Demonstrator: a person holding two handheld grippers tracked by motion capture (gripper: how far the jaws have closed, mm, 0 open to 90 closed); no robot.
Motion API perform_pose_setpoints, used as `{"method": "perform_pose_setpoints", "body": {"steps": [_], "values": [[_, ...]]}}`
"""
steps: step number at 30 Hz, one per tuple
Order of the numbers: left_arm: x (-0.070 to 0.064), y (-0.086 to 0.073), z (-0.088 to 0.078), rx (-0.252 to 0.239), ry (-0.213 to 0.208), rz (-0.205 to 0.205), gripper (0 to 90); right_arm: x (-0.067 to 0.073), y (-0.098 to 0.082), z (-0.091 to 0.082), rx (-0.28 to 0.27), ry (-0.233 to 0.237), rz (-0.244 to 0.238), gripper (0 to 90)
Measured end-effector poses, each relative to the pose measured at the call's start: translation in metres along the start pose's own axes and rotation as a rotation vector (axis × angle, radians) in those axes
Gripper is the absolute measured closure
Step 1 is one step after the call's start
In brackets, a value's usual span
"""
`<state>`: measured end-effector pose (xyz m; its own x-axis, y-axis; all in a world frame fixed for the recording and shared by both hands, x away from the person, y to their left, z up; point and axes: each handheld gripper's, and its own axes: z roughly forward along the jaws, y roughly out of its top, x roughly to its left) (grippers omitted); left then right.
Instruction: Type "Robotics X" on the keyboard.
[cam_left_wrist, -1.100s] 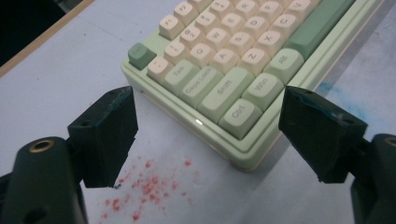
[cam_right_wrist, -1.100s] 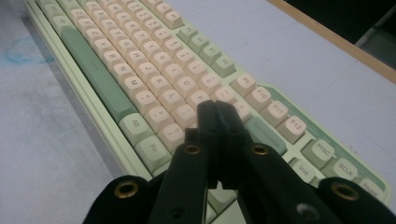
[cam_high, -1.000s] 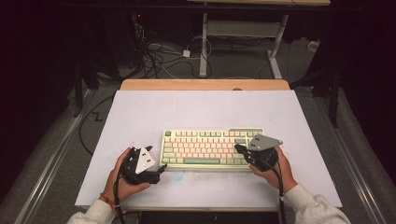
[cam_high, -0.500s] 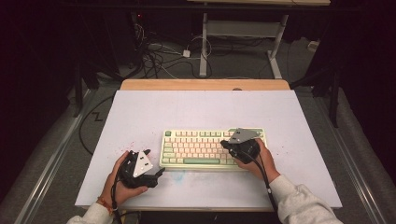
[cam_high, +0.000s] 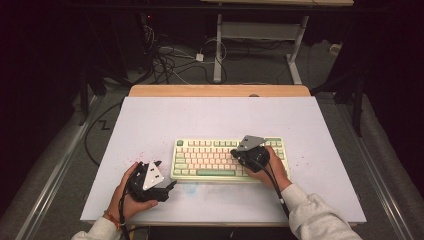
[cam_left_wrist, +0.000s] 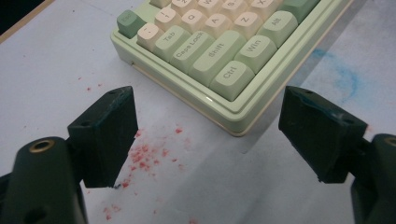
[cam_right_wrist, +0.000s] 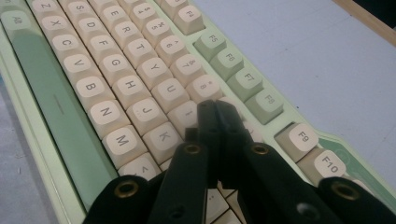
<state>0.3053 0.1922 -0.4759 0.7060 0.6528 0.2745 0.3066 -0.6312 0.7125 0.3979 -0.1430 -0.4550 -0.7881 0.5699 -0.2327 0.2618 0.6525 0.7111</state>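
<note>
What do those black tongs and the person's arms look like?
Both tongs, left and right, are black with chunky square jaws and brass-ringed screw holes. Each carries a grey three-cornered plate and trails a black cable. The person wears light grey sleeves and an orange band at the left wrist.

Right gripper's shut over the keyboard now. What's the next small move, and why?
Probably ease the right gripper straight down to press a key. Its jaws are shut into one narrow tip above the number row of the keyboard, near the 8 and 9 keys; whether it touches yet is unclear. The left gripper sits open off the keyboard's corner, so leave it there.
</note>
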Motion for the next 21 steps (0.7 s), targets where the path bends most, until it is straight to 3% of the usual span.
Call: {"method": "perform_pose_setpoints", "body": {"steps": [11,21], "values": [[-0.002,-0.003,-0.002,0.020,0.001,0.003,18.5,0.001,0.003,0.002,0.028,0.007,-0.017,90.0],[0.002,-0.005,-0.002,0.030,0.005,-0.005,18.5,-0.001,0.008,-0.014,-0.054,0.005,0.003,90.0]]}}
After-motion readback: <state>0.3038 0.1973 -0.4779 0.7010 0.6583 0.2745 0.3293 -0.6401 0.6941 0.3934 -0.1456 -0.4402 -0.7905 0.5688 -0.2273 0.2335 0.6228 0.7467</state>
